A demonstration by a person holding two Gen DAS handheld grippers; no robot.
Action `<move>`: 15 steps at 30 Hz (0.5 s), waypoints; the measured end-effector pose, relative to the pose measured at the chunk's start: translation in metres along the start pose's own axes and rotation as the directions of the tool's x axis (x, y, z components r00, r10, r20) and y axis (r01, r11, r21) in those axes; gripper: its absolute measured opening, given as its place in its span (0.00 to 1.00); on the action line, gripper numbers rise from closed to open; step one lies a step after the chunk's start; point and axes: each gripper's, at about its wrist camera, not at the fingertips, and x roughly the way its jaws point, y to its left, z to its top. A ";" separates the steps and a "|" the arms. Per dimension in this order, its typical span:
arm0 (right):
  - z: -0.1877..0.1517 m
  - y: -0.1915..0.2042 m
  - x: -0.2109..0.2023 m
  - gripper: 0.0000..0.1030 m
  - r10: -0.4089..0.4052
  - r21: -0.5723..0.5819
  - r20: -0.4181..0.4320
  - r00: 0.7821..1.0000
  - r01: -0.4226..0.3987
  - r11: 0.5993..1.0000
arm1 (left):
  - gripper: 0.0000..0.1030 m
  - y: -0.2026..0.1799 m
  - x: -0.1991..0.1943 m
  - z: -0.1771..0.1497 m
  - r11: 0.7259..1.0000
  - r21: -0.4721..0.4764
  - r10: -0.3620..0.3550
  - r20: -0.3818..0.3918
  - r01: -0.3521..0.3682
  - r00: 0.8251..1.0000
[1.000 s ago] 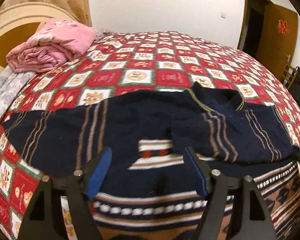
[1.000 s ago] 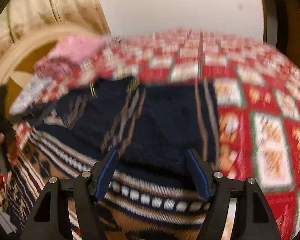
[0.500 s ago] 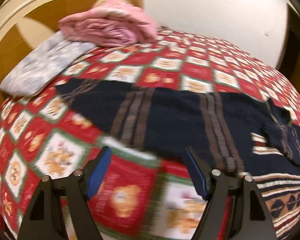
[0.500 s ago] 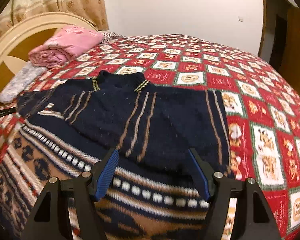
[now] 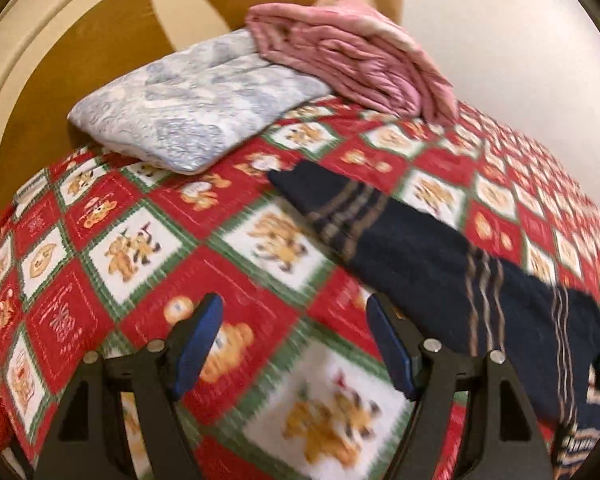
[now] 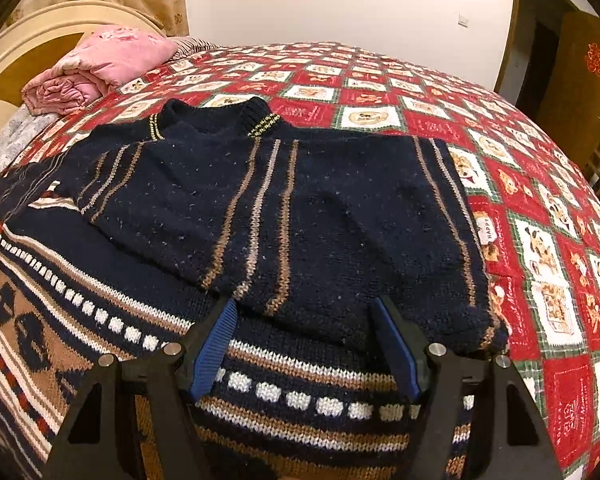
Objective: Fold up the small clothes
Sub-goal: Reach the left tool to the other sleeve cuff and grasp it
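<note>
A: The left hand-held gripper [image 5: 294, 344] is being held with its jaws apart and nothing between them; only the bedspread [image 5: 148, 248] is being framed there. The right hand-held gripper [image 6: 302, 344] is likewise being kept apart and empty, poised just over the sweater [image 6: 300, 208].

B: Where is the sweater being seen?

A: It is being shown spread on the bed, collar toward the far side. One sleeve [image 6: 440, 240] is already being shown folded across the chest; the other sleeve [image 5: 400, 240] is being seen stretched out over the bedspread toward the pillow [image 5: 196, 108] and the pink quilt [image 5: 352, 56].

B: So which step is being worked on?

A: The sleeve folding is judged to be under way, half done. Next, the outstretched cuff is probably being called for: the left jaws are needing to be brought to it, closed on the knit, and the sleeve carried back over the body.

B: And against a second ago?

A: The left view is being filled with bedspread and headboard [image 5: 60, 60] where the sweater's body was being framed. The right view is being seen sharp where it was blurred, and barely shifted.
</note>
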 end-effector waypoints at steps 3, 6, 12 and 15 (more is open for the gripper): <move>-0.002 -0.004 -0.008 0.69 0.020 0.032 0.045 0.999 -0.021 0.999 | 0.74 0.010 0.016 0.012 0.999 -0.047 -0.010 -0.017 0.009 1.000; -0.004 -0.009 -0.022 0.69 0.023 0.060 0.109 0.994 -0.030 0.998 | 0.74 0.013 0.030 0.022 0.996 -0.084 -0.027 -0.031 0.024 0.999; -0.005 -0.012 -0.024 0.69 0.027 0.082 0.123 0.992 -0.037 0.996 | 0.70 0.008 0.062 0.045 0.991 -0.133 -0.030 -0.054 0.022 0.998; -0.006 -0.015 -0.023 0.69 0.041 0.093 0.121 0.992 -0.052 0.994 | 0.62 0.004 0.076 0.051 0.991 -0.135 -0.006 -0.072 -0.004 0.997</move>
